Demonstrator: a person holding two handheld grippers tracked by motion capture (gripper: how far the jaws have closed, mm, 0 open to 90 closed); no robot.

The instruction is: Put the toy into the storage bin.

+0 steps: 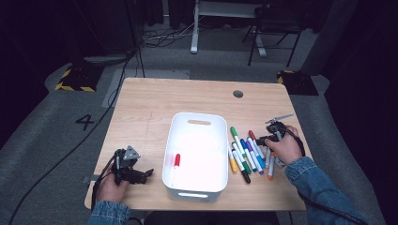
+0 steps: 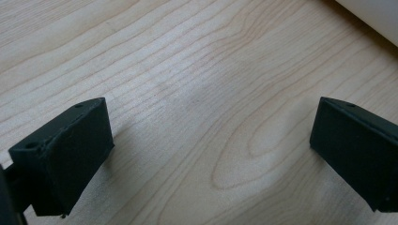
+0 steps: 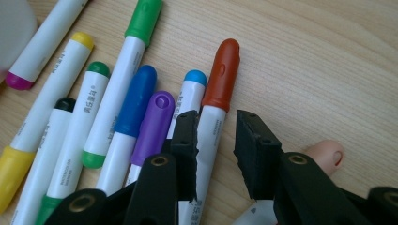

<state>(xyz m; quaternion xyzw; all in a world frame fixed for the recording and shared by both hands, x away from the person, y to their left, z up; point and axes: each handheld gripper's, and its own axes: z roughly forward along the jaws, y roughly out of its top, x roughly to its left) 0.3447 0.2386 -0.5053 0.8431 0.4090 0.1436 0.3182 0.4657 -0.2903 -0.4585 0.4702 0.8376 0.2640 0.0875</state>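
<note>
Several capped markers (image 1: 244, 152) lie side by side on the wooden table (image 1: 150, 101), right of a white bin (image 1: 174, 140). One red-capped marker (image 1: 177, 161) lies inside the bin. My right gripper (image 1: 266, 138) is down at the row's right edge. In the right gripper view its jaws (image 3: 216, 129) straddle the white barrel of a red-capped marker (image 3: 221, 75); the left pad is against it and a gap remains at the right pad. A purple marker (image 3: 155, 119) and a blue marker (image 3: 136, 98) lie just left of it. My left gripper (image 1: 141, 174) rests near the front left, its jaws (image 2: 211, 140) wide open over bare wood.
The bin's corner (image 2: 371, 14) shows at the top right of the left gripper view. A round cable hole (image 1: 238, 93) sits at the table's back right. A fingertip (image 3: 328, 152) rests on the wood beside the right jaw. Chair legs and cables stand on the floor beyond.
</note>
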